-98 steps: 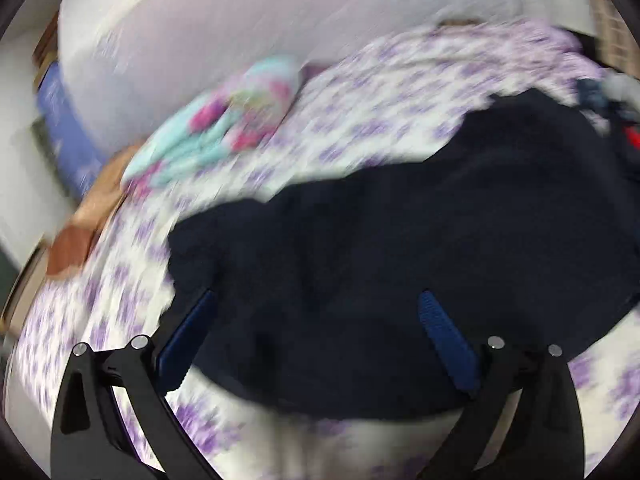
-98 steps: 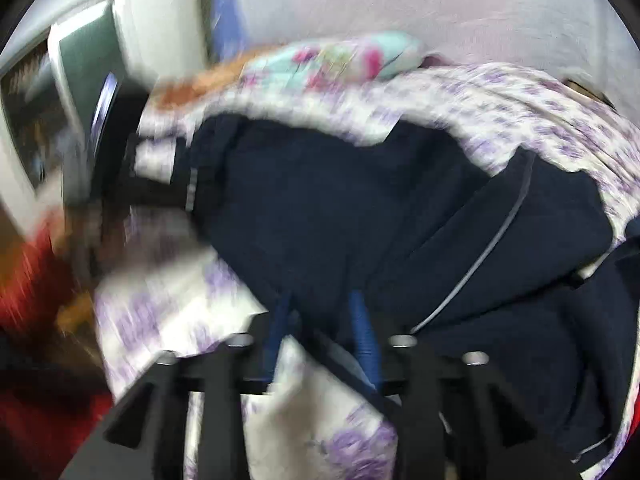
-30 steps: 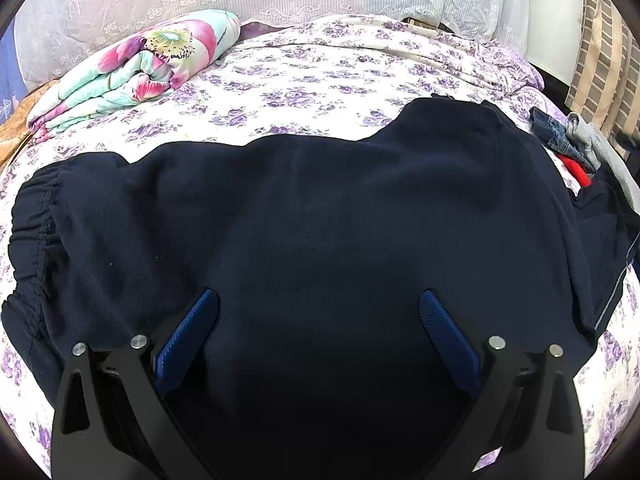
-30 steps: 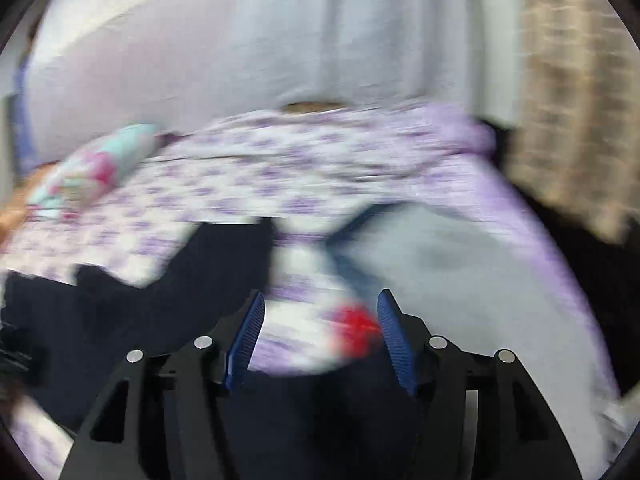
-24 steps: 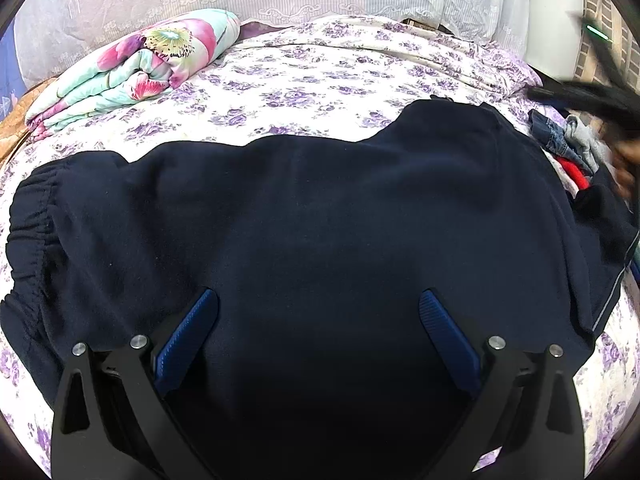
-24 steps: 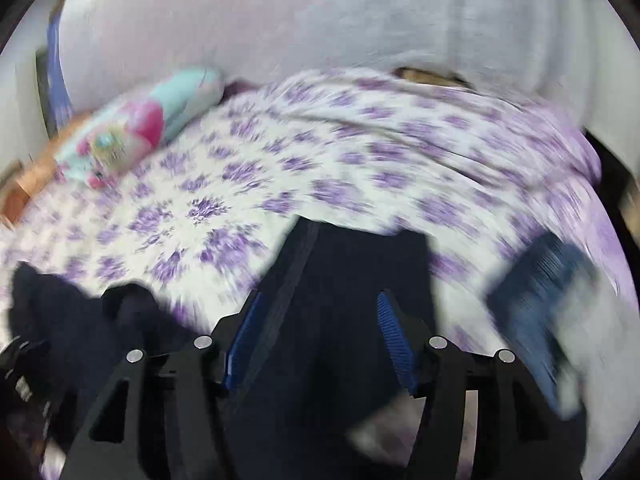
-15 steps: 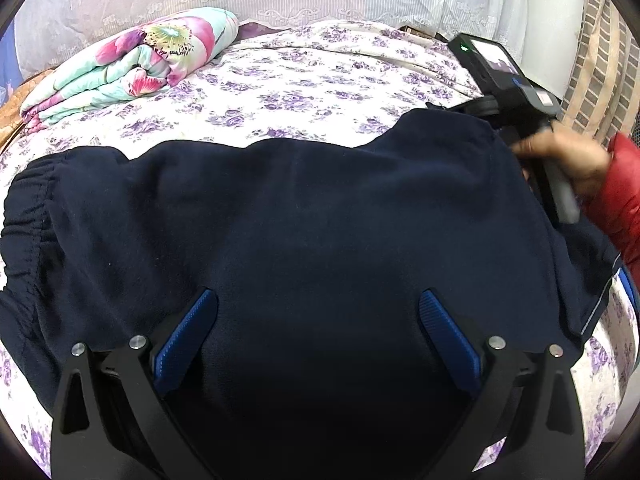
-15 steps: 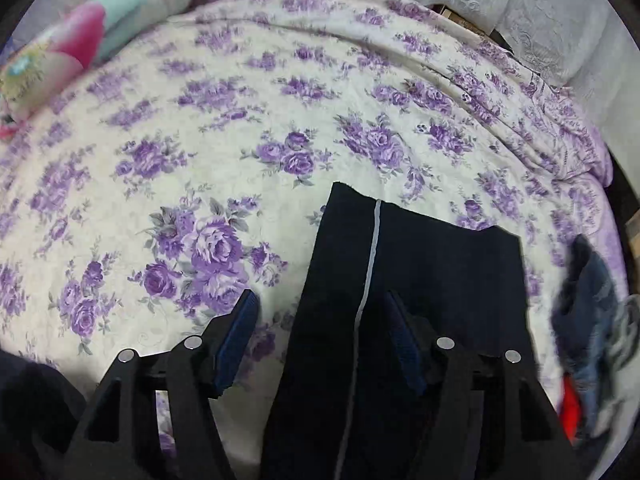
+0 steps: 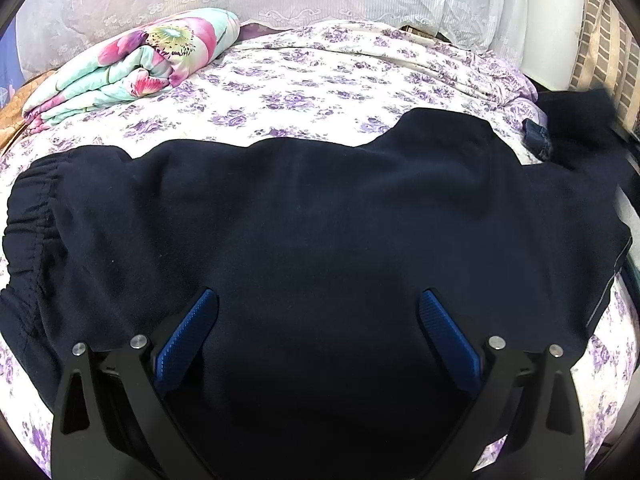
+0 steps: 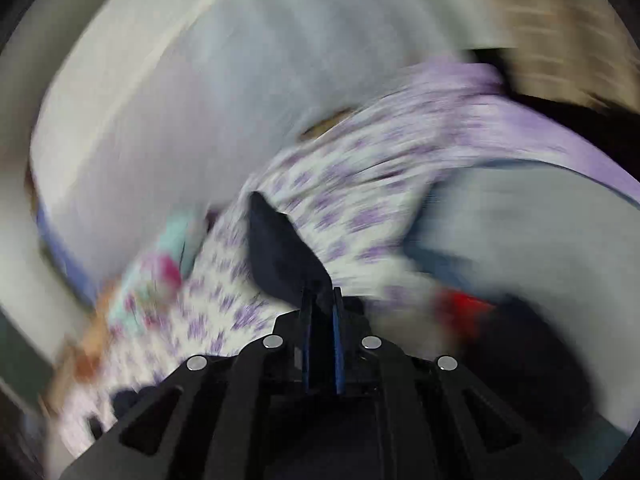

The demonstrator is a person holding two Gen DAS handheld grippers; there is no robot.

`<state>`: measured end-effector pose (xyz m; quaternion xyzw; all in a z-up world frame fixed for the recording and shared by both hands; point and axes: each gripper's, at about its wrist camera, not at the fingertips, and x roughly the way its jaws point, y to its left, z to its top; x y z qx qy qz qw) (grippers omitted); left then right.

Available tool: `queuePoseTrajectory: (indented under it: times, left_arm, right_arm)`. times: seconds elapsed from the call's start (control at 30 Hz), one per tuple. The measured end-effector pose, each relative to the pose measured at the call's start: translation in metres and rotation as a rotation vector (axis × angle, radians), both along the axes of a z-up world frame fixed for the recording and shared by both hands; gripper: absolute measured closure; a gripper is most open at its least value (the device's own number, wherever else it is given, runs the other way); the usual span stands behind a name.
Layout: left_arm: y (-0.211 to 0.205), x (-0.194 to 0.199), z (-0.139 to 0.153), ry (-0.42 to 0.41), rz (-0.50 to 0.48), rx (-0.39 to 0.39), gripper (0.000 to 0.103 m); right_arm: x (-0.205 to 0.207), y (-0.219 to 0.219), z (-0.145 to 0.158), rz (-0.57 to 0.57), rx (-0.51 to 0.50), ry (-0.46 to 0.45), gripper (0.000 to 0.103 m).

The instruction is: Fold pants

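While the left hand-held gripper is hovering spread over the pants, the right hand-held gripper, jaws just closing, is pinching a leg end; next, carrying it toward the waistband.

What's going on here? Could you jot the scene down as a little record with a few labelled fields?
Surface: bed with purple-flowered sheet
Garment: dark navy pants spread across the sheet
Left gripper: open, over the pants
Right gripper: jaws just closed, pinching dark cloth of the pants
Also there: folded floral blanket
Right view: heavily blurred

Left view bright, sharp; right seemingly motion-blurred.
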<state>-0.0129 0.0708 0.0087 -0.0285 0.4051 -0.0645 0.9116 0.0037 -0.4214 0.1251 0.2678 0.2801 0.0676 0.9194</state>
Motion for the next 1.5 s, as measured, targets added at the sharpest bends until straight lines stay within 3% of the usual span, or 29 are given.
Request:
queuePoseTrajectory:
  times: [0.1,0.2,0.27,0.33,0.43,0.57,0.67,0.77,0.87,0.9,0.97,1.1,1.23,1.3,1.33,1.37,1.4,1.5]
  left_arm:
    - [-0.003,0.000,0.000,0.002,0.000,0.022,0.004]
    - [-0.002,0.001,0.000,0.004,-0.001,0.026,0.004]
    - [-0.002,0.001,0.000,0.004,0.000,0.026,0.004]
    - [-0.002,0.001,0.000,0.003,0.001,0.023,0.004]
    - [-0.002,0.001,0.000,0.003,0.000,0.026,0.004]
    - [-0.001,0.000,0.000,0.000,0.000,0.020,0.004]
    - [-0.003,-0.001,-0.002,0.013,-0.010,0.037,0.004]
    - [-0.004,-0.007,-0.004,0.022,-0.023,0.096,0.004]
    - [0.005,-0.017,-0.003,0.017,-0.002,0.083,0.004]
    - [0.011,-0.022,0.001,-0.002,0.024,0.069,0.004]
    - [0.020,-0.031,0.012,-0.065,0.067,0.062,0.004]
    - [0.043,-0.042,0.033,-0.192,0.212,0.124,0.004]
    - [0.073,-0.030,0.016,-0.093,0.299,0.133,0.005]
    - [0.060,-0.029,0.014,-0.086,0.297,0.246,0.004]
    - [0.048,-0.027,0.007,-0.061,0.297,0.357,0.004]
    - [0.040,-0.025,0.000,-0.045,0.302,0.437,0.004]
    - [0.036,-0.026,0.000,-0.051,0.303,0.469,0.004]
    - [0.045,-0.027,0.003,-0.050,0.306,0.414,0.004]
  right_arm:
    - [-0.054,-0.067,-0.039,-0.103,0.111,0.084,0.095]
    - [-0.067,-0.087,-0.089,-0.152,0.079,0.215,0.091]
    - [-0.070,-0.096,-0.104,-0.149,0.156,0.217,0.092]
    - [-0.076,-0.095,-0.097,-0.160,0.141,0.177,0.091]
    - [-0.088,-0.075,-0.057,-0.232,-0.126,0.071,0.086]
    - [-0.069,-0.010,-0.030,-0.045,-0.368,0.021,0.058]
    - [-0.050,0.041,-0.052,0.123,-0.555,0.109,0.052]
    - [-0.029,0.037,-0.108,0.211,-0.510,0.313,0.053]
    - [-0.036,0.037,-0.096,0.178,-0.491,0.276,0.054]
    - [-0.037,0.046,-0.082,0.196,-0.492,0.205,0.054]
    - [-0.029,0.071,-0.055,0.302,-0.446,0.087,0.054]
    - [0.028,0.154,-0.032,0.541,-0.328,-0.026,0.054]
    - [0.089,0.249,-0.051,0.683,-0.332,0.003,0.055]
    - [0.113,0.298,-0.073,0.726,-0.377,0.061,0.078]
    - [0.122,0.315,-0.087,0.729,-0.413,0.106,0.096]
    - [0.133,0.328,-0.105,0.707,-0.466,0.146,0.097]
    - [0.141,0.332,-0.116,0.688,-0.479,0.170,0.099]
    - [0.165,0.306,-0.123,0.626,-0.245,0.236,0.099]
